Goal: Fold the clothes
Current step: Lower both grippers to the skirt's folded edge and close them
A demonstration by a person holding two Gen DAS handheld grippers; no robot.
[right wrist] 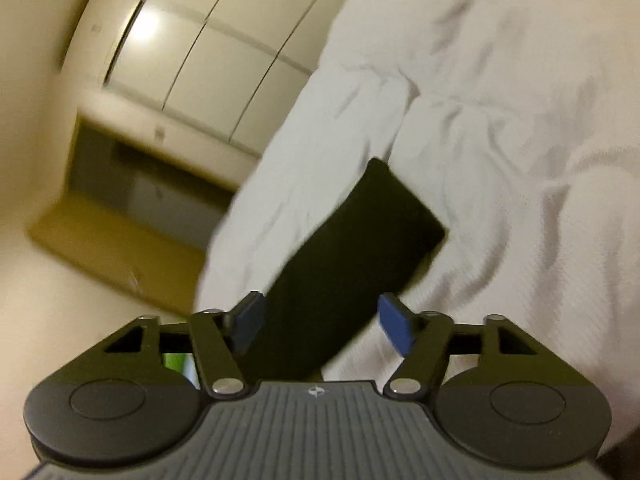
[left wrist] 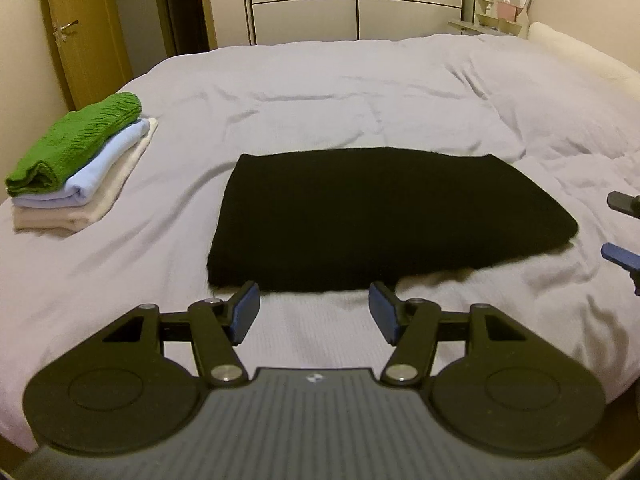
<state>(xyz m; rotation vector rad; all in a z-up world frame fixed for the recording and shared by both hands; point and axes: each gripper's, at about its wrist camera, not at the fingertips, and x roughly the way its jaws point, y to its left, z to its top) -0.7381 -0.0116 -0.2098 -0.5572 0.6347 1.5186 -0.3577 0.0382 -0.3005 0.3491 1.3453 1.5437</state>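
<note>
Black folded garment (left wrist: 384,216) lies flat mid-bed on the pale duvet (left wrist: 360,92). Only the left view shows the stack (left wrist: 76,164) of green, blue and white folded clothes near the bed's edge. Left gripper (left wrist: 314,312) spread wide, holding nothing; right gripper (right wrist: 320,326) likewise, tilted, blurred. Wardrobe (left wrist: 304,0), wooden door (left wrist: 80,28) behind.

Your black garment (left wrist: 384,216): folded into a flat, thick rectangle, plain dark fabric with no visible detail, lying long side toward you near the middle of the bed (left wrist: 320,92); in your right wrist view it runs diagonally (right wrist: 344,264), blurred. Your stack of folded clothes (left wrist: 76,164): three pieces at the bed's left edge, well apart from the black one, a green knit (left wrist: 76,138) on top, light blue (left wrist: 108,160) beneath, white (left wrist: 80,210) at bottom.
</note>
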